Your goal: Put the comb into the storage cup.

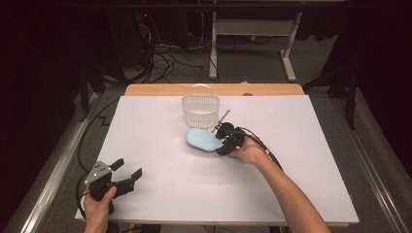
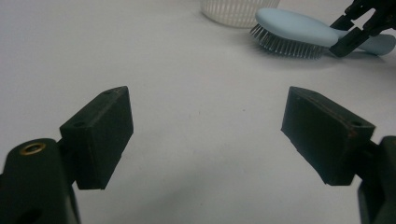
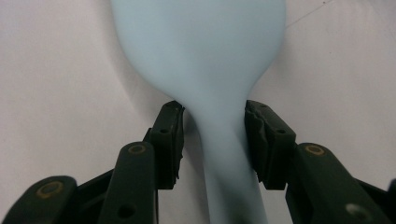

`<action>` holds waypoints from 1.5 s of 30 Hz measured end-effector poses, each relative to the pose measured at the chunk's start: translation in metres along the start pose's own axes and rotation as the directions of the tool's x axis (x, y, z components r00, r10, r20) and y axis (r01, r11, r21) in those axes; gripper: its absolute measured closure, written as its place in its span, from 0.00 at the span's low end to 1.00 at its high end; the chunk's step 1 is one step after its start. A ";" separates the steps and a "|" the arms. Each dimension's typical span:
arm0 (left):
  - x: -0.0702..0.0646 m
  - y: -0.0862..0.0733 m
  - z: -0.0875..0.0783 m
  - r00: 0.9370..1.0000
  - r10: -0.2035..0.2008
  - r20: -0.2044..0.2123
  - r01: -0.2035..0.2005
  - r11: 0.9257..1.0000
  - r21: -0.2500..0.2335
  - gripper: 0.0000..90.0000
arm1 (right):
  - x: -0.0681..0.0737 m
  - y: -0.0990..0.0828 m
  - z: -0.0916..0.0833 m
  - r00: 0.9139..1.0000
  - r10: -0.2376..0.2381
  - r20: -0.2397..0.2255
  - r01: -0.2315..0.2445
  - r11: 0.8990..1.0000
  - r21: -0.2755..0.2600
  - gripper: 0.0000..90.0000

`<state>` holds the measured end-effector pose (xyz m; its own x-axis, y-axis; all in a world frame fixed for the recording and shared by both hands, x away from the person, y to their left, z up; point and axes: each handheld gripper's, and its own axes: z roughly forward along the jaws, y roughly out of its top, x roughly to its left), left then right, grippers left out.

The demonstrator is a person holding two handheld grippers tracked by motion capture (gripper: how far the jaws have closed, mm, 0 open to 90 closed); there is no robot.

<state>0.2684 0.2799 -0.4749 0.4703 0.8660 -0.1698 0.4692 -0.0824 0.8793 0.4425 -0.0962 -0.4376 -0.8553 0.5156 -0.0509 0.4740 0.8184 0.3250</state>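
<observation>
Pale blue plastic marks the hairbrush [image 1: 202, 140] in the high view, lying on the white sheet [image 1: 160, 121] that covers the table, a little toward the far edge from the middle and just on the near side of a white ribbed basket [image 1: 200, 108]. The right gripper [image 1: 224, 141] comes at the brush from its right end, with the person's right hand [image 1: 248, 151] behind it. The left gripper [image 1: 130, 170] sits near the near left corner of the table, well apart from the brush, its jaws spread with bare sheet between them.

From the left gripper view, the two black jaws stand wide apart over bare white sheet, touching nothing (the gap between them is broad). Farther off lies the hairbrush [image 2: 294, 29], bristles down on the sheet, with the basket [image 2: 236, 10] just behind it and the right gripper [image 2: 359, 28] on its handle.

Looking along the right gripper view, the hairbrush [image 3: 201, 51] lies straight ahead, its broad head away from the camera and its narrow neck running back between the jaws. Both jaws stand at the neck, one on each side, and seem to press its flanks; the blur there keeps contact from being certain.
</observation>
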 end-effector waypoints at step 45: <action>-0.004 -0.001 0.004 0.998 -0.040 0.044 0.040 0.999 0.010 0.19 | 0.015 -0.023 -0.031 0.999 -0.006 0.038 0.011 0.991 -0.131 0.78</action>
<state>0.2695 0.2745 -0.4766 0.4836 0.8461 -0.2242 0.4949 -0.0530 0.8673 0.4124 -0.1150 -0.4163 -0.8498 0.5195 -0.0888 0.4327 0.7839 0.4454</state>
